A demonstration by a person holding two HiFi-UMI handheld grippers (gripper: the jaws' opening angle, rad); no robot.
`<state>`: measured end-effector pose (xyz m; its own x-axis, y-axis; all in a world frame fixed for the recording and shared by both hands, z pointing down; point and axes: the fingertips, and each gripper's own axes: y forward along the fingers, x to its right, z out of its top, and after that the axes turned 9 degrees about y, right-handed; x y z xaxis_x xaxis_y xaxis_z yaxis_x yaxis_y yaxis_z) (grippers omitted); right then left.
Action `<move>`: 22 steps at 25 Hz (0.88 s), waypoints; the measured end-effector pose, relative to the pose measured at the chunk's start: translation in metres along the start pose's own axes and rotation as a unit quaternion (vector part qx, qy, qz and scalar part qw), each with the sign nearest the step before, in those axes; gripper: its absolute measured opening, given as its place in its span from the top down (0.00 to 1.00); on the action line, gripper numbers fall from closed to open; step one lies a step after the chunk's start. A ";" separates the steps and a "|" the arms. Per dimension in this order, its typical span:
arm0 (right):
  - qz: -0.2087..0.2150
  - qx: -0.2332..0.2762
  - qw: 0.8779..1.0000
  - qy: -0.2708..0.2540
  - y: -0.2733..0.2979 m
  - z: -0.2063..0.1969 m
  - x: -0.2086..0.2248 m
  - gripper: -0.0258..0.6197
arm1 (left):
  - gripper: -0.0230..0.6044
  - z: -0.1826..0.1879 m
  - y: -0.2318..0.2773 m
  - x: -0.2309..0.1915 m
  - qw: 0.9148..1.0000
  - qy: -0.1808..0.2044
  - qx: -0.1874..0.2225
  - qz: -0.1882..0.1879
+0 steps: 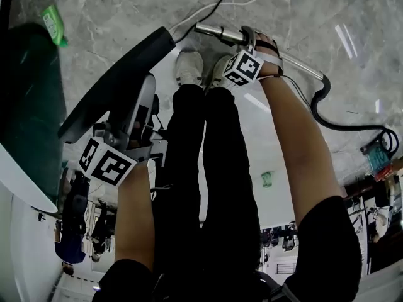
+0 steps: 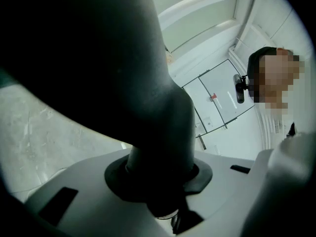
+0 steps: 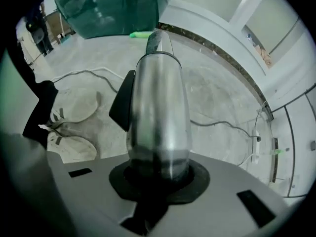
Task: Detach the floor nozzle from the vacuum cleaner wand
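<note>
The black floor nozzle (image 1: 119, 83) slants from lower left up to the middle of the head view. My left gripper (image 1: 133, 115) is shut on it, and the nozzle's dark neck (image 2: 158, 132) fills the left gripper view between the jaws. The chrome wand (image 1: 220, 34) lies across the top, and my right gripper (image 1: 249, 41) is shut on it. In the right gripper view the shiny wand (image 3: 158, 112) runs straight out between the jaws. A narrow strip of floor shows between the wand's left end and the nozzle's upper end.
My white shoes (image 1: 189, 68) stand on the marble floor (image 1: 113, 11) just below the wand. A black hose (image 1: 343, 124) curls off to the right and thin cables (image 1: 217, 5) lie at the top. A dark green object (image 1: 25, 106) fills the left, with a green bottle (image 1: 54, 24) beside it.
</note>
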<state>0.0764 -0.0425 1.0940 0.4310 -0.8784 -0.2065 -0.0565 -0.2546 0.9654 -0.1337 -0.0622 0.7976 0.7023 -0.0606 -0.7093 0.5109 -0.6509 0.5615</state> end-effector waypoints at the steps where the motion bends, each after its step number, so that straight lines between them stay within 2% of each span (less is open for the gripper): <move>1: 0.004 -0.010 1.000 0.006 0.010 -0.008 0.004 0.88 | 0.78 -0.005 0.001 -0.005 1.000 0.002 -0.003 -0.001; 4: 0.025 -0.029 0.999 0.022 0.036 -0.022 -0.002 0.88 | 0.78 -0.022 0.001 -0.018 0.999 0.024 -0.034 0.004; 7: 0.024 -0.053 0.998 0.035 0.060 -0.034 0.000 0.87 | 0.78 -0.040 0.011 -0.021 0.997 0.044 -0.065 0.001; 14: 0.049 -0.097 0.993 0.036 0.086 -0.040 -0.016 0.84 | 0.78 -0.059 0.026 -0.008 0.994 0.053 -0.094 -0.030; 18: 0.047 -0.097 0.993 0.045 0.091 -0.039 -0.014 0.82 | 0.78 -0.067 0.025 -0.007 0.991 0.062 -0.110 -0.040; 22: 0.052 -0.092 0.993 0.055 0.093 -0.040 -0.012 0.77 | 0.78 -0.083 0.024 -0.005 0.985 0.094 -0.137 -0.048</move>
<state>0.1017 -0.0394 1.1929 0.5273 -0.8444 -0.0948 0.0548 -0.0776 0.9955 -0.0838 -0.0148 0.8494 0.7098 0.1496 -0.6883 0.6765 -0.4169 0.6071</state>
